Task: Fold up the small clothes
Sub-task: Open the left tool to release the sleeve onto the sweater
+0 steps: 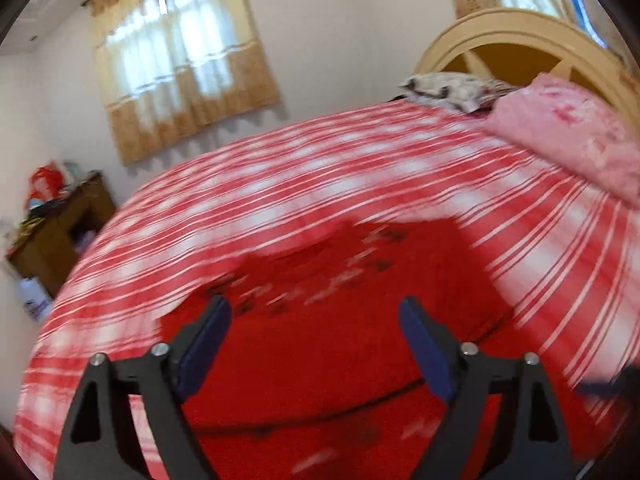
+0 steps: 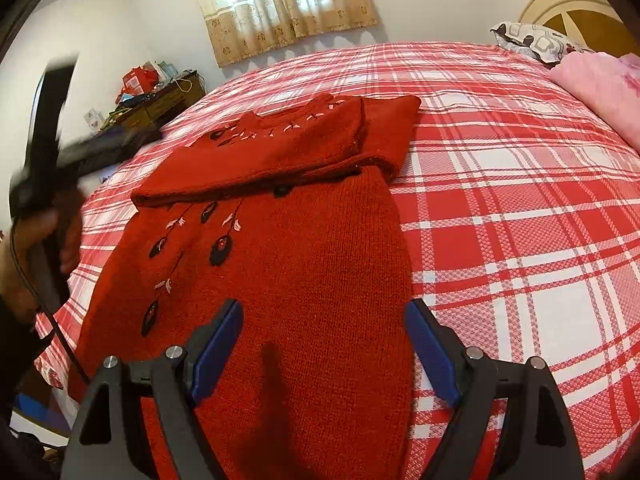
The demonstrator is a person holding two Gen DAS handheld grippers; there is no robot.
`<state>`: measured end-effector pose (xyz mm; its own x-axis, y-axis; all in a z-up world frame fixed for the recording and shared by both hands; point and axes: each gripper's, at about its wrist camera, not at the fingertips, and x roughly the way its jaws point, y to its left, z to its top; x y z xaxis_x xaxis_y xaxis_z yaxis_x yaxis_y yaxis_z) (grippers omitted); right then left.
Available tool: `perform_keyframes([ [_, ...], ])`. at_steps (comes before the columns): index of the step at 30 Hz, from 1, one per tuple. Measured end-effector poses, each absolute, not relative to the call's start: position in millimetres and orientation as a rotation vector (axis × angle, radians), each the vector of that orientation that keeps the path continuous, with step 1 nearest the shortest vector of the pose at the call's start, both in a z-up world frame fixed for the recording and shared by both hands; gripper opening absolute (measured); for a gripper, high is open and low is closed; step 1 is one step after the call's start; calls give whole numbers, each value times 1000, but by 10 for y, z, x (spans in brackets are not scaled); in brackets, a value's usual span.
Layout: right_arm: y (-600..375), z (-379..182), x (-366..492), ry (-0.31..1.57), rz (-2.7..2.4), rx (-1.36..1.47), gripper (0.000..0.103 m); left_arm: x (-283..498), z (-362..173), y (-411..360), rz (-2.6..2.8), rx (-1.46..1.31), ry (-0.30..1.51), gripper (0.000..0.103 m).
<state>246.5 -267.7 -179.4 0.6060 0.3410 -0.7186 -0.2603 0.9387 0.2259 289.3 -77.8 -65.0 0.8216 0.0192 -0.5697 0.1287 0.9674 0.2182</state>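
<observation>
A small red knitted sweater (image 2: 288,248) with black and pink embroidery lies flat on the red and white checked bedspread (image 2: 500,200). Its sleeves are folded across the chest in a band. My right gripper (image 2: 324,316) is open and empty, just above the sweater's lower part. My left gripper (image 1: 314,312) is open and empty over the same sweater (image 1: 328,340); that view is motion-blurred. The left gripper also shows blurred at the left of the right wrist view (image 2: 52,148), raised beside the sweater.
A pink folded blanket (image 2: 600,88) and a patterned pillow (image 2: 532,42) lie near the cream headboard (image 1: 516,36). A cluttered wooden cabinet (image 2: 160,106) stands by the wall at the left, under a curtained window (image 2: 280,0).
</observation>
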Motion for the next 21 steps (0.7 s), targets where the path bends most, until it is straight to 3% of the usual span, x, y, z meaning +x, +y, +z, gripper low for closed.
perform_keyframes([
  [9,-2636,-1816,2436,846,320,75,84,2550,-1201,518,182,187,763,89],
  [21,-2626,-1841,2425,843,316,56,87,2742,-1419,638,198,58,832,89],
])
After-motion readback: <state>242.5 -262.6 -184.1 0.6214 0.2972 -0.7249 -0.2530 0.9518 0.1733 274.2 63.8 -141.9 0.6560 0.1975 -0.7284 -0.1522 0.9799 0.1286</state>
